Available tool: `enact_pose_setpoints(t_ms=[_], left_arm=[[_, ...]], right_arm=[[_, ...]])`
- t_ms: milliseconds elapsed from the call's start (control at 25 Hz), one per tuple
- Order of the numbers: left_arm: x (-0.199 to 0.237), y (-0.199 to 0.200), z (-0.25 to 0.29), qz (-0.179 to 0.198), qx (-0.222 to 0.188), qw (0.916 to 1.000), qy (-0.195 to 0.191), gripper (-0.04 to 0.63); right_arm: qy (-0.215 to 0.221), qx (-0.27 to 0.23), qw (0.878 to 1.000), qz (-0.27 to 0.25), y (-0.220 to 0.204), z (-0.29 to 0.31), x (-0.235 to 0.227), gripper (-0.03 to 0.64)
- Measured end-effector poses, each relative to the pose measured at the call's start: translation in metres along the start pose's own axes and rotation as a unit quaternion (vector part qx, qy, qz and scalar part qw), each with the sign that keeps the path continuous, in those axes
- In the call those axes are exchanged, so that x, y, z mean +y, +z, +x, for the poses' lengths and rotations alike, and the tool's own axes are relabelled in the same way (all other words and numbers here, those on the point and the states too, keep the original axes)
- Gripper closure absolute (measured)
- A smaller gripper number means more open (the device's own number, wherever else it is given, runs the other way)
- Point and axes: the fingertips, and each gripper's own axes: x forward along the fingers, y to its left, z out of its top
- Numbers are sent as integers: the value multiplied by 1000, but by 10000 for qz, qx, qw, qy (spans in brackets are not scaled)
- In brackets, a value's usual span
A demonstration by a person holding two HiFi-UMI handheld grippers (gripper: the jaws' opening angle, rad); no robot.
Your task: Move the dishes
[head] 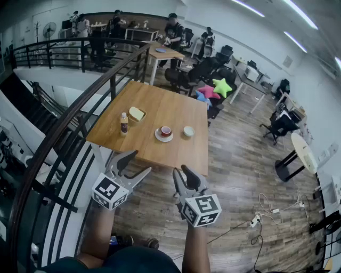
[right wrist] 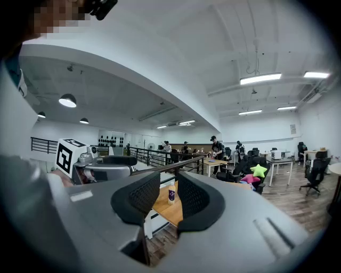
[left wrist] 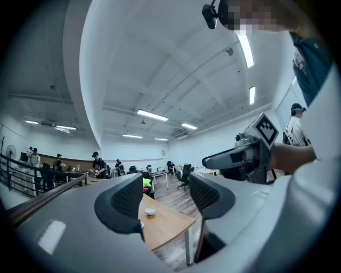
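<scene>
Head view: bowl (head: 188,130) near table's (head: 160,101) right edge.

Landmark: a wooden table (head: 178,114) with white legs stands mid-room.
Floor: grey-brown wood planks (head: 240,176) spread around the table; a white power strip (head: 258,217) with its cable lies well to its near right.
Railing: a dark metal railing (head: 58,130) curves just left of the table.
Seating: black office chairs (head: 278,127) stand right of the table; green (head: 222,86) and pink (head: 209,92) star cushions sit just beyond its far right corner.
Other furniture: a second wooden table (head: 162,53) lies beyond the landmark; a round white table (head: 303,152) stands well to the right.
Walls: plain white (head: 224,21).
Light: long ceiling strip lamps (head: 301,13), lit, above and right of the table.
</scene>
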Motion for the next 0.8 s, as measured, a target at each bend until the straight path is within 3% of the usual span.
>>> enact_pose_setpoints(t_ms=[800], left_arm=[[9, -10, -7, -63, 24, 9999, -88, 337]], right_arm=[[-150, 134, 9998, 14, -8, 7, 9, 508]])
